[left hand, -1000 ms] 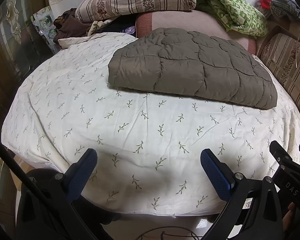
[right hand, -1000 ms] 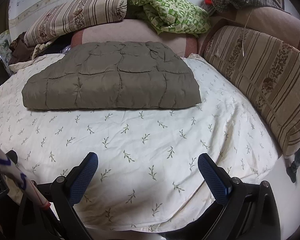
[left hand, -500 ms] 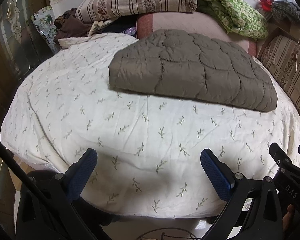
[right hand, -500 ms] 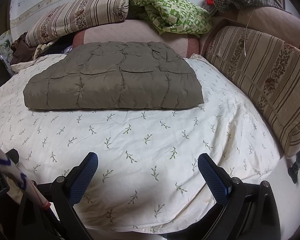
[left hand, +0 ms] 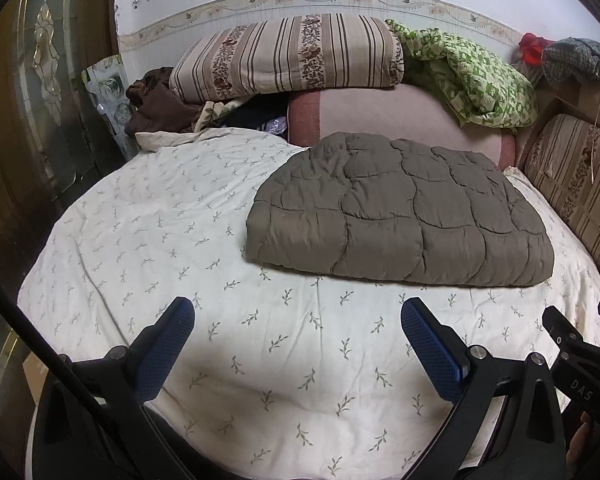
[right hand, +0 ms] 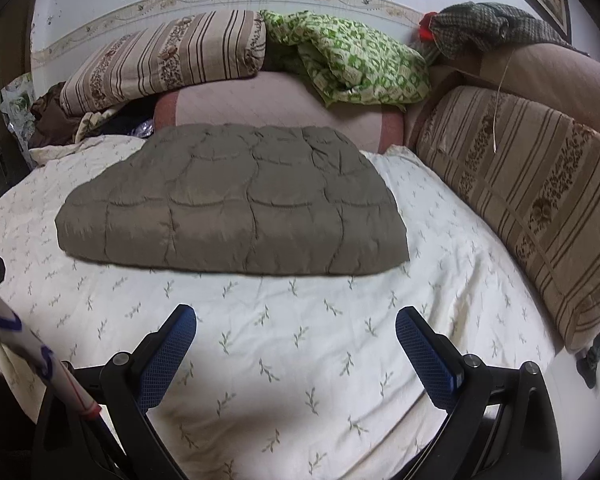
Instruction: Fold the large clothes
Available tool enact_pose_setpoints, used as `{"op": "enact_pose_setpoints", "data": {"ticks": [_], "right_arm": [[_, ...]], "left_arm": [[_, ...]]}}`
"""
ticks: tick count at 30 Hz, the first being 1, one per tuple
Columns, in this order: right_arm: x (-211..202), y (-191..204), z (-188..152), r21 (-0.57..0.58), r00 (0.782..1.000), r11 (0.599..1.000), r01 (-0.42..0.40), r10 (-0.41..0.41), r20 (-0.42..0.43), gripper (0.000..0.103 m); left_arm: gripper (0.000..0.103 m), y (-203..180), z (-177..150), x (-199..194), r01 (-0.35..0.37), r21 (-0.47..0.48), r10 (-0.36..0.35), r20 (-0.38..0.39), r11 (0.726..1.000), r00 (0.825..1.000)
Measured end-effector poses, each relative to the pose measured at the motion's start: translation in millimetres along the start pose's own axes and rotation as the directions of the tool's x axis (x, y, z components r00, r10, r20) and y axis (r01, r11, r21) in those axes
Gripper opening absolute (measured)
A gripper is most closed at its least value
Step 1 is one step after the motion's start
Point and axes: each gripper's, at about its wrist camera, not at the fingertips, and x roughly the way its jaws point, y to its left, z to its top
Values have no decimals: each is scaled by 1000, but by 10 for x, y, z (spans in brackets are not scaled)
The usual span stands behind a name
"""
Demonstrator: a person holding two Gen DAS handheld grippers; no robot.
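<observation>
From the left wrist camera, the left tool [left hand: 296,340] hangs with its jaws wide and empty over the near part of the bed [left hand: 140,240], and the folded grey-brown quilted garment [left hand: 400,224] lies ahead and to the right of it, long side running across the view, nothing touching it. From the right wrist camera, the right tool [right hand: 296,340], also wide and empty, has the same garment [right hand: 236,208] ahead, a little to its left, so I judge the right one slightly better lined up.
</observation>
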Motion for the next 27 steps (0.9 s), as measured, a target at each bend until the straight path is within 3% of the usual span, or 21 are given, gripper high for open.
{"op": "enact_pose_setpoints", "data": {"ticks": [11,27], "right_arm": [[146,94,56,-28,1000,1000,-7,7,-14,102],[389,77,56,-29,999,999,-13,12,-51,102]], "left_arm": [[103,-19,10,217,16,-3,-17,-45,1000,999],[103,16,-12,558,-16,-10,15,-102,1000,995]]}}
